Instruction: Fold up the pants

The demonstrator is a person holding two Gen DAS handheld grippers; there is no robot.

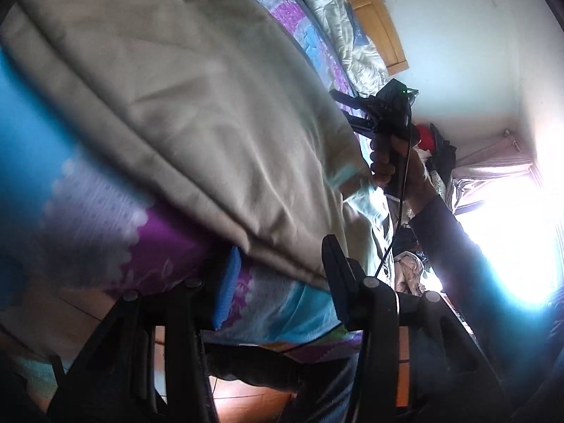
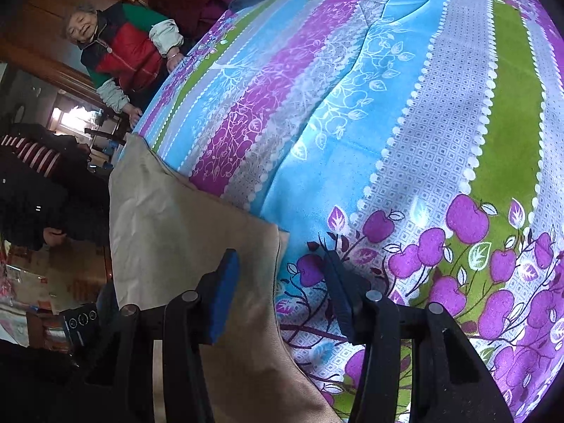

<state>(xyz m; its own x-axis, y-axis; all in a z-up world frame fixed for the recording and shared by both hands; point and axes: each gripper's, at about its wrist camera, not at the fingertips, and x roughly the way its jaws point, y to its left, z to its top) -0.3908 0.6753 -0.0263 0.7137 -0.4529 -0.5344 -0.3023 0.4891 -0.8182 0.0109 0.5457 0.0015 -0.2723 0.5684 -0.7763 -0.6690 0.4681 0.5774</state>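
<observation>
Beige pants (image 1: 183, 112), laid flat on the patterned bedsheet (image 2: 370, 112), long axis running away from both tools toward the far edge of the bed. Near end of the cloth just ahead of the left tool (image 1: 278, 282), lower hem between the spread blue pads; no cloth pinched, jaws apart. Right tool (image 2: 282, 292) likewise spread wide, left pad over the pant fabric, right pad over bare sheet, the garment's long side edge running between them. In the left view, right tool also visible at the pants' right-hand edge, held in a hand (image 1: 394, 162) with a dark sleeve. Probable next step: closing each tool on a near corner and carrying it along the long axis to the far end. Ample open sheet to the right of the pants; bed edge close on the left. Bystander (image 2: 123, 49) at the far corner, well apart from the cloth.
</observation>
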